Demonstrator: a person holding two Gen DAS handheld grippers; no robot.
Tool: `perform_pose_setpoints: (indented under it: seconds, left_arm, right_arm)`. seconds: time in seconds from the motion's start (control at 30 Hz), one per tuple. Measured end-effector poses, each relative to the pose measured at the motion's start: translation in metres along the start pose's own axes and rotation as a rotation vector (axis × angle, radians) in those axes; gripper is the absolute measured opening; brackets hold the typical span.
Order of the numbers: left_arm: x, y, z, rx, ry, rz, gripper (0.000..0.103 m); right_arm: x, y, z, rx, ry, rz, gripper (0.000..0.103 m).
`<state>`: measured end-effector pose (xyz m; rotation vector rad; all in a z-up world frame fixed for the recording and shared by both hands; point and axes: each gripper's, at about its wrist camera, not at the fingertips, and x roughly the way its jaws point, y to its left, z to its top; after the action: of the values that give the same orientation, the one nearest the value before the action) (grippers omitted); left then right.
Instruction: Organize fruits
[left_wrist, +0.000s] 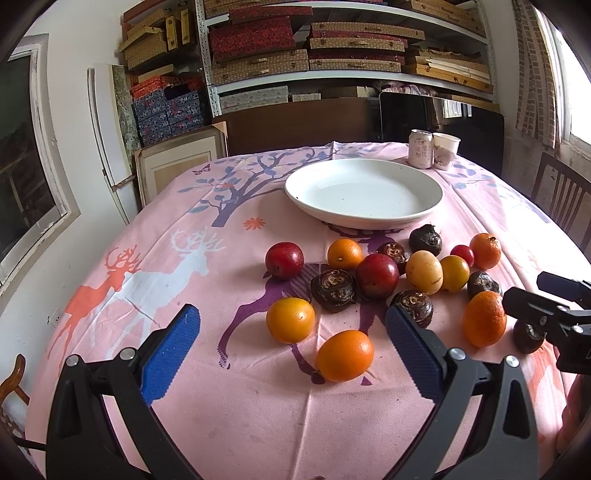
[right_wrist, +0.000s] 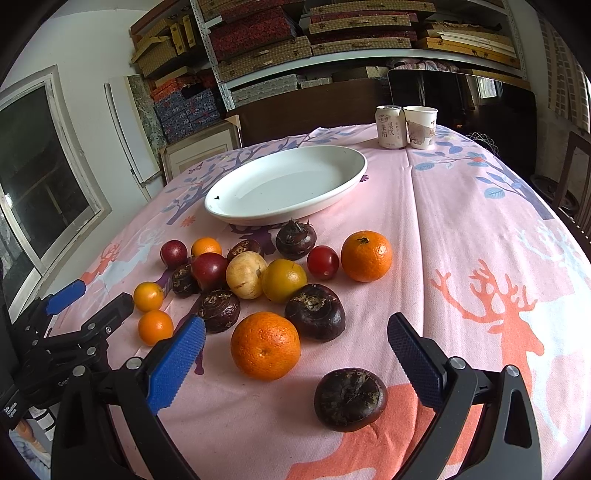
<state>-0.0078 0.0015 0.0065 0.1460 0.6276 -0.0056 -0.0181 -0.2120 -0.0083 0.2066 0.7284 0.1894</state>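
Observation:
An empty white plate (left_wrist: 364, 192) (right_wrist: 284, 184) sits mid-table on the pink deer-print cloth. Below it lie several loose fruits: oranges (left_wrist: 344, 355) (right_wrist: 265, 345), red plums (left_wrist: 284, 260) (right_wrist: 209, 270), dark water chestnuts (left_wrist: 334, 290) (right_wrist: 350, 398), yellow fruits (left_wrist: 424, 272) (right_wrist: 246, 274) and a cherry tomato (right_wrist: 323, 262). My left gripper (left_wrist: 293, 323) is open, hovering over the near orange fruits with nothing between its fingers. My right gripper (right_wrist: 295, 332) is open too, with an orange and a water chestnut lying just ahead of its fingers. Each gripper shows at the other view's edge.
A drink can (left_wrist: 420, 148) (right_wrist: 388, 126) and a paper cup (left_wrist: 446, 149) (right_wrist: 420, 126) stand at the table's far side behind the plate. Shelves of boxes (left_wrist: 306, 48) fill the back wall. A wooden chair (left_wrist: 563, 199) stands at the right; a window (left_wrist: 26, 155) is at the left.

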Motion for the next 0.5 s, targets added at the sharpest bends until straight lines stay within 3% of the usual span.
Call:
perform_pose_setpoints:
  seconds: [0.5]
  left_arm:
    - [-0.0023,-0.0005,0.0007,0.001,-0.001,-0.001,0.099]
  right_arm:
    - [-0.0024,-0.0002,0.0002,0.0,-0.002,0.003,0.1]
